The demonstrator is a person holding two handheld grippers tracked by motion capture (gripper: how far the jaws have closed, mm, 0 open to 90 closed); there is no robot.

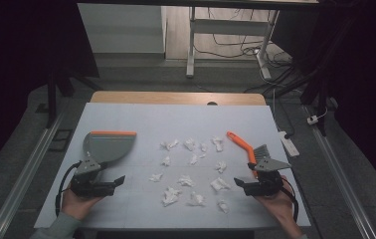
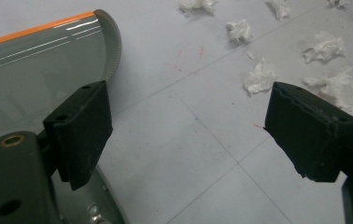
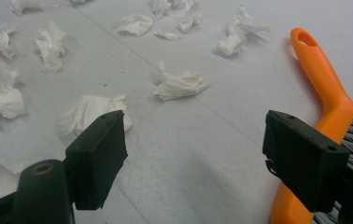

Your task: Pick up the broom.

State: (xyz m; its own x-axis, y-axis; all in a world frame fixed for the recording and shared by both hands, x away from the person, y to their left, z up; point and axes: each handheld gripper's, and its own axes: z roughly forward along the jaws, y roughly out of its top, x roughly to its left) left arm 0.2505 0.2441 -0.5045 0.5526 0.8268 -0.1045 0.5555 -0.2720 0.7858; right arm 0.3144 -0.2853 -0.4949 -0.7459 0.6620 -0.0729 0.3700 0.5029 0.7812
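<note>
From the high view, crumpled tissue scraps (image 1: 186, 180) lay scattered mid-table, between the grey dustpan (image 1: 107, 145) and the orange-handled brush (image 1: 248, 149); sweeping seemed not yet begun. In the left gripper view, the left gripper (image 2: 186, 135) stood released beside the glossy pan. In the right gripper view, the right gripper (image 3: 195, 158) gaped empty; next it probably had to grasp the smooth plastic handle

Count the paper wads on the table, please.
13 wads, all between dustpan and brush: four in the far row, three in the next, three in the third, three nearest the person. Small ones may blur together.
</note>
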